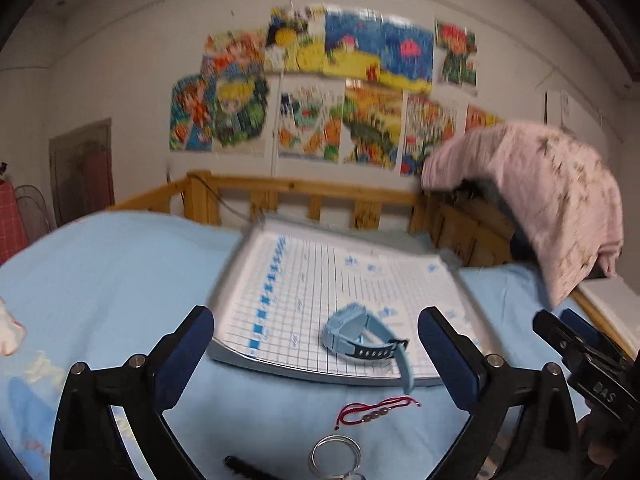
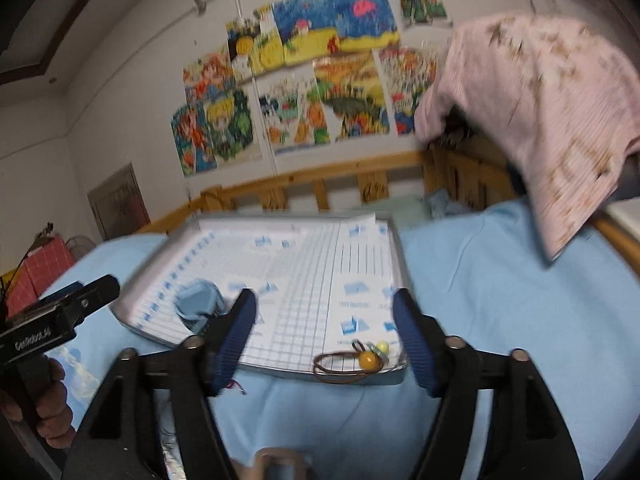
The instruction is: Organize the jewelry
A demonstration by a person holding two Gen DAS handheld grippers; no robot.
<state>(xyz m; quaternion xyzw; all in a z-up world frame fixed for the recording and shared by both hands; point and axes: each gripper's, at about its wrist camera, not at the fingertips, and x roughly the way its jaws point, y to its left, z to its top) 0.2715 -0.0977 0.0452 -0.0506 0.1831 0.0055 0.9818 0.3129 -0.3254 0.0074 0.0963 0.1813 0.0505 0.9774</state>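
Note:
A light blue watch lies on a grey tray lined with gridded paper, on a blue bed sheet. A red cord bracelet with beads and a silver ring bangle lie on the sheet in front of the tray. My left gripper is open and empty, just short of the watch. In the right wrist view the watch is at the tray's left, and a brown cord with yellow beads lies at the tray's near edge. My right gripper is open and empty above it.
A wooden bed rail runs behind the tray. A pink cloth hangs over the rail at the right. A dark beaded object lies on the sheet near the bangle. Drawings cover the wall.

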